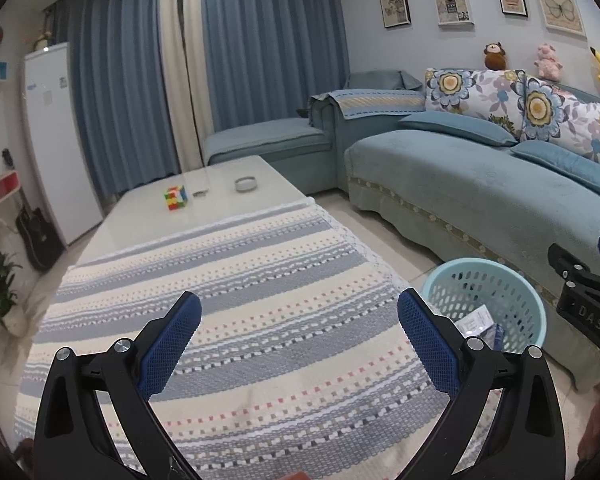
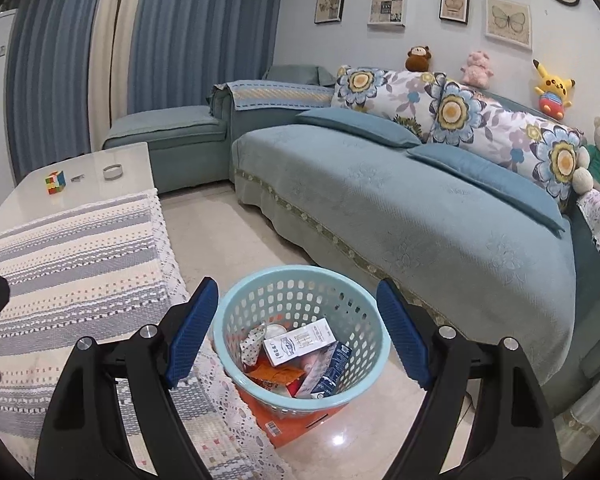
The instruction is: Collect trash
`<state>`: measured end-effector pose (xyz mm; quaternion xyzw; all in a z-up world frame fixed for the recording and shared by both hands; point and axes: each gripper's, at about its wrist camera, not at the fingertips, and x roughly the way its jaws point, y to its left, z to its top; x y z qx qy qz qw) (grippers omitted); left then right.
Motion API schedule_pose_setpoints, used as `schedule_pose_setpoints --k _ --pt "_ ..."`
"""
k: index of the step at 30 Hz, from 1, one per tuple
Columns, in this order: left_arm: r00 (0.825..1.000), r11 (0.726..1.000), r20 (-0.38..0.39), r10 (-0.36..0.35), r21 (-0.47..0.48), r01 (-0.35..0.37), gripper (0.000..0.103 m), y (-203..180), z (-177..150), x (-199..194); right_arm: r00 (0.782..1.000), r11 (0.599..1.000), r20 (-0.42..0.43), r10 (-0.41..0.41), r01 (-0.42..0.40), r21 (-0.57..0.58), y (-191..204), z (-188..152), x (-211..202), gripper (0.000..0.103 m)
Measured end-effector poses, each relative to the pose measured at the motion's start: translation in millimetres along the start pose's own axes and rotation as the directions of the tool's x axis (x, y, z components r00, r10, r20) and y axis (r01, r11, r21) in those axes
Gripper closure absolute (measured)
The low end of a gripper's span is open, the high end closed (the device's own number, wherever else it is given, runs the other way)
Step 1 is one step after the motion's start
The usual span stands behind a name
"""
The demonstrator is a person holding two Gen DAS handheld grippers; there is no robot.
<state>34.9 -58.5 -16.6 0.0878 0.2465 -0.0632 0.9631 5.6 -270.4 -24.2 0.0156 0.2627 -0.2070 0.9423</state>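
Observation:
A light blue slotted basket [image 2: 236, 322] stands on the floor between the table and the sofa. Inside it lie a white carton [image 2: 298, 342], a dark blue carton [image 2: 332, 368], an orange wrapper [image 2: 278, 376] and other scraps. My right gripper [image 2: 296, 300] hangs above the basket, open, with nothing between its blue pads. My left gripper [image 1: 300, 312] is open over the striped tablecloth [image 1: 240, 280], empty as well. The left wrist view shows the basket [image 1: 532, 304] at the right, with the right gripper's black body at the frame edge.
A Rubik's cube [image 1: 176, 197], a small metal object [image 1: 200, 193] and a round grey dish [image 1: 245, 184] sit on the white table's far end. A blue sofa [image 2: 420, 200] with flowered cushions runs along the right. An orange box [image 2: 292, 424] lies under the basket.

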Motion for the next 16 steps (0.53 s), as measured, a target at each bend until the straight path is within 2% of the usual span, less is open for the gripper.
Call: schedule_pose_setpoints --k 6,12,16 --pt "1.0 1.0 0.004 -0.003 -0.021 0.003 0.008 3.9 1.7 1.0 1.0 0.999 0.019 -0.004 0.004 -0.038 6.7 -0.1 -3.9 0.021" --pt "0.998 0.996 -0.051 -0.039 -0.086 0.034 0.007 15.3 2.3 11.1 1.0 1.0 0.001 0.014 -0.014 -0.02 4.7 1.8 -0.5 0.021" --pt "0.999 0.996 -0.039 -0.018 -0.091 0.015 0.007 18.3 1.4 11.7 1.0 0.999 0.007 0.0 0.0 -0.035 10.6 1.9 0.2 0.021"
